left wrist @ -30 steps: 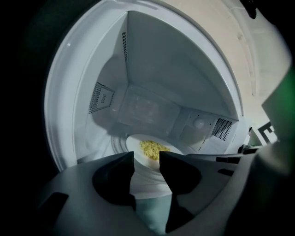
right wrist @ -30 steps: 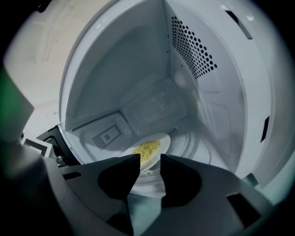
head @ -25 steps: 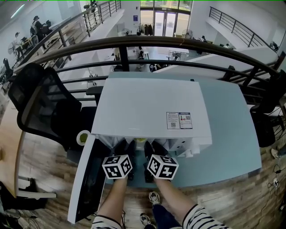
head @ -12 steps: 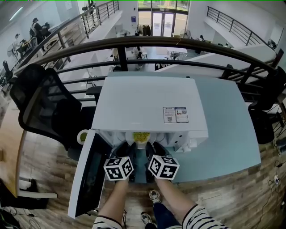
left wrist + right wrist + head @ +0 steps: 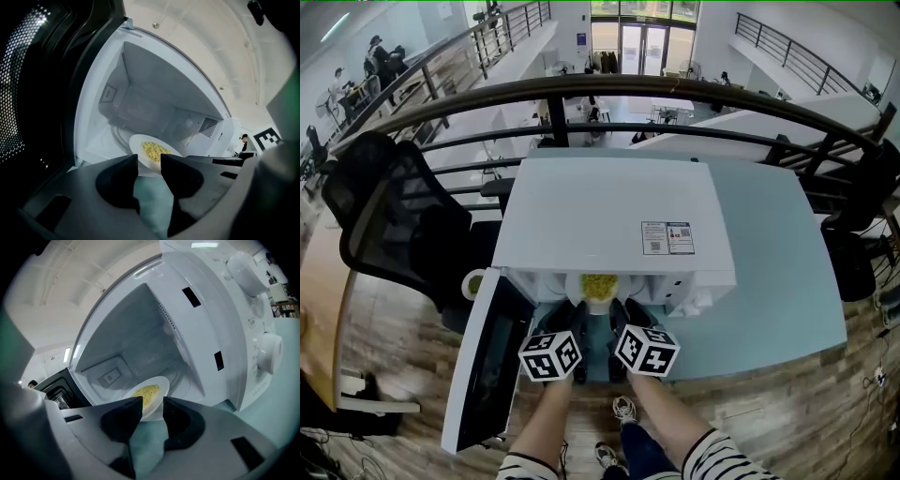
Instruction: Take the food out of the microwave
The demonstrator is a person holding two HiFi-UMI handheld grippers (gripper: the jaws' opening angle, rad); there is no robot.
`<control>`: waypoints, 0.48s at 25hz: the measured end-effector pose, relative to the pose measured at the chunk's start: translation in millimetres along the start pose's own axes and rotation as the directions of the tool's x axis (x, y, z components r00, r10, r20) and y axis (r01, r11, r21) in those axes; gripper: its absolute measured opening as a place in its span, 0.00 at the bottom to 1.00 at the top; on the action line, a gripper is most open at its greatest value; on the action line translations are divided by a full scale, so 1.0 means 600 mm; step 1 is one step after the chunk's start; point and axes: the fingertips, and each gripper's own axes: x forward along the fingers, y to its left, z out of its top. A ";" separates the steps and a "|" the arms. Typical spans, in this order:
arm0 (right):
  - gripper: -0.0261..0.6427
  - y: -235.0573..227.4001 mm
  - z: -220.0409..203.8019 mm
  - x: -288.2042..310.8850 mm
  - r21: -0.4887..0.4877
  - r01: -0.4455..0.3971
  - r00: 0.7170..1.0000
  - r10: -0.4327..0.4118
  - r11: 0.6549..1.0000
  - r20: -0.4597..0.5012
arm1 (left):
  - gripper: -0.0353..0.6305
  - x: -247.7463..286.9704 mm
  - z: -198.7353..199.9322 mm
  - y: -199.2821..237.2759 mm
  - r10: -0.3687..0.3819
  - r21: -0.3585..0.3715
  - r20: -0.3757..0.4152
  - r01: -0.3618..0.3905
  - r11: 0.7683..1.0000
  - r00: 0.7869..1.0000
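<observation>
Judging by how things lie, you are in the withdrawal step. The microwave [image 5: 609, 220] stands with its door [image 5: 483, 375] swung wide at the left. The plate [image 5: 597, 286] of yellow food [image 5: 153, 151] sits at the mouth of the cavity, not yet clear of it. Your left gripper [image 5: 150, 161] has the plate's near rim between its jaws, which are closing and look to bear on that rim. Your right gripper [image 5: 152, 404], just beside it, clasps the same near rim with its jaws pressed on it. Further right, the control knobs [image 5: 269, 352] stand close to that hand. Next, I reckon, you need to draw both grippers back together and level, so the plate neither tips nor slips. Then set it on the blue-green table [image 5: 778, 272] in front of the microwave.
</observation>
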 end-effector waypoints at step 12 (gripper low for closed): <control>0.25 -0.030 0.006 0.023 0.160 -0.036 0.999 0.032 0.987 0.027 | 0.30 0.028 0.000 0.029 -0.004 -0.148 -0.001 0.004 0.989 1.000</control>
